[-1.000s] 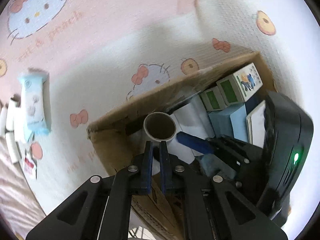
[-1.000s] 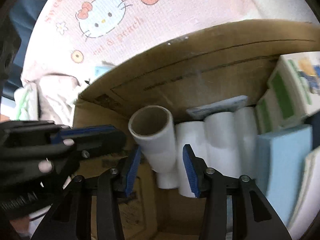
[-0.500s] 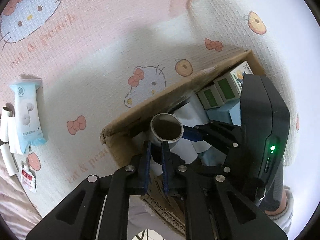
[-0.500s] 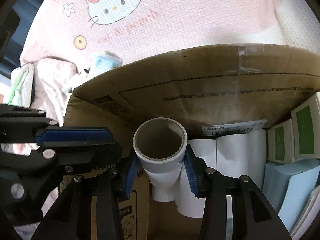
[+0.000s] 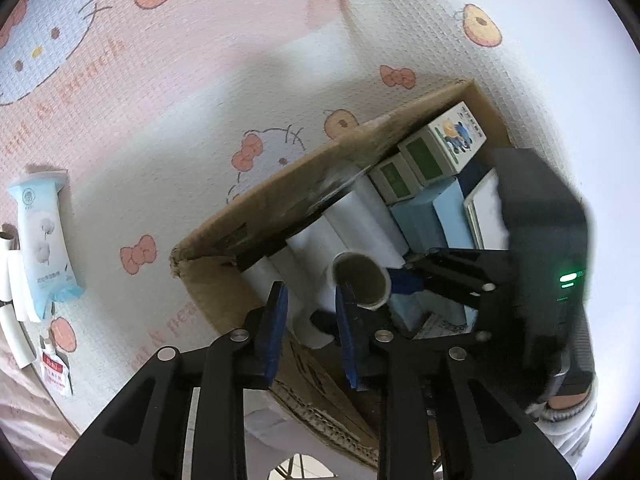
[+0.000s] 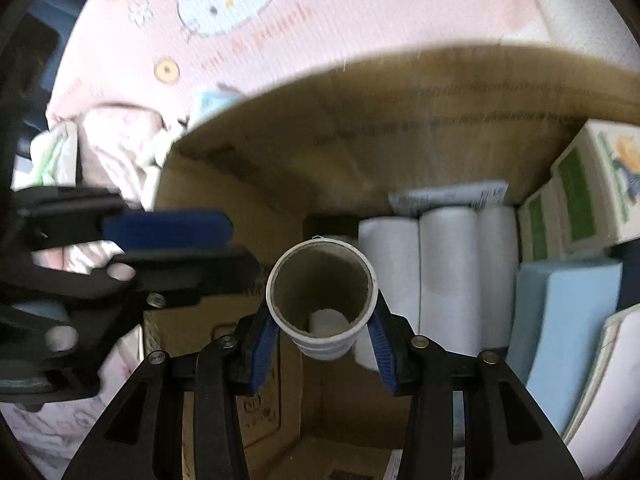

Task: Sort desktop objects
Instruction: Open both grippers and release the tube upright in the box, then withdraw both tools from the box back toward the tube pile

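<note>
My right gripper (image 6: 322,330) is shut on a white tube (image 6: 322,300) with a brown cardboard inside, and I look straight down its open end. It hangs over the open cardboard box (image 6: 400,120), beside the white rolls (image 6: 444,260) standing in it. In the left wrist view the same tube (image 5: 362,282) sits just right of my left gripper (image 5: 310,304). The left jaws are opening, with only the box's rolls (image 5: 344,224) below and nothing pressed between the pads. My left gripper (image 6: 224,248) shows at the left of the right wrist view.
Green-and-white cartons (image 5: 440,148) and light blue packs (image 5: 424,216) fill the box's right part. On the pink cartoon-cat cloth (image 5: 200,80), left of the box, lie a pale blue tissue pack (image 5: 40,240), white tubes (image 5: 12,280) and a small red-labelled sachet (image 5: 54,368).
My left jaws, shut a second ago, have parted. The tube in my right gripper has tipped end-on and shifted right of the left fingers, over the box.
</note>
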The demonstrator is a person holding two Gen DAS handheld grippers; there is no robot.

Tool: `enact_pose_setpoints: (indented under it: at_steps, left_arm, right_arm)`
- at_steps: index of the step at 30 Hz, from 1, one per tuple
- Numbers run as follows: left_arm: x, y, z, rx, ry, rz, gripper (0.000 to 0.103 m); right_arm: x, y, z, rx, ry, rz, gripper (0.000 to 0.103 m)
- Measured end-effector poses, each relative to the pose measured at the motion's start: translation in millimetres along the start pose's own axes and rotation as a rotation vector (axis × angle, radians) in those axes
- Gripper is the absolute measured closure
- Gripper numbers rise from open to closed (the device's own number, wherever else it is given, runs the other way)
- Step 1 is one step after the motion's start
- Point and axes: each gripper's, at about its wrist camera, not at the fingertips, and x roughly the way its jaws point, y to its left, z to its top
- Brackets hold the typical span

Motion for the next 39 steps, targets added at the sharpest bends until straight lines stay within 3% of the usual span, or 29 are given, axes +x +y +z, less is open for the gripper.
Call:
enact_pose_setpoints:
  at_steps: [8, 14, 20, 22, 24, 28, 33, 37, 39]
  left_arm:
    - [3.8, 0.2, 0.8, 0.016, 0.011, 0.018, 0.071]
    - [3.0, -6.7, 1.4, 0.088, 0.011, 0.016, 0.061]
    - [0.8, -17.1, -0.9, 0.131, -0.003, 0.011, 0.061]
    - [-3.2, -19.3, -2.8, 0.15, -0.034, 0.017, 0.068]
    - [-7.6, -21.5, -6.0, 0.178, -0.071, 0.031, 0.089]
    - [-15.5, -22.3, -13.4, 0.197, -0.123, 0.008, 0.093]
    - [-28.0, -18.9, -18.9, 0.22, -0.201, -0.108, 0.093]
    - [-38.7, -21.6, -36.6, 0.259, -0.336, -0.081, 0.083]
    - [-40.7, -21.9, -42.4, 0.267, -0.373, -0.104, 0.065]
  right_arm:
    - [27.0, 6.4, 18.8, -0.003, 0.021, -0.027, 0.062]
    - [26.4, 9.0, 16.4, 0.021, 0.053, -0.032, 0.057]
    - [9.9, 14.9, 0.7, 0.013, 0.012, -0.171, 0.05]
    - [3.4, 17.9, -5.8, 0.023, -0.01, -0.241, 0.05]
    - [-6.0, 25.7, -13.1, 0.011, -0.067, -0.301, 0.05]
    - [-19.2, 35.2, -24.2, 0.037, -0.136, -0.293, 0.049]
    - [-33.6, 38.6, -39.4, 0.111, -0.222, -0.283, 0.048]
    - [-59.8, 21.9, -65.0, 0.156, -0.32, -0.226, 0.043]
    - [-67.2, 31.7, -75.5, 0.15, -0.382, -0.245, 0.039]
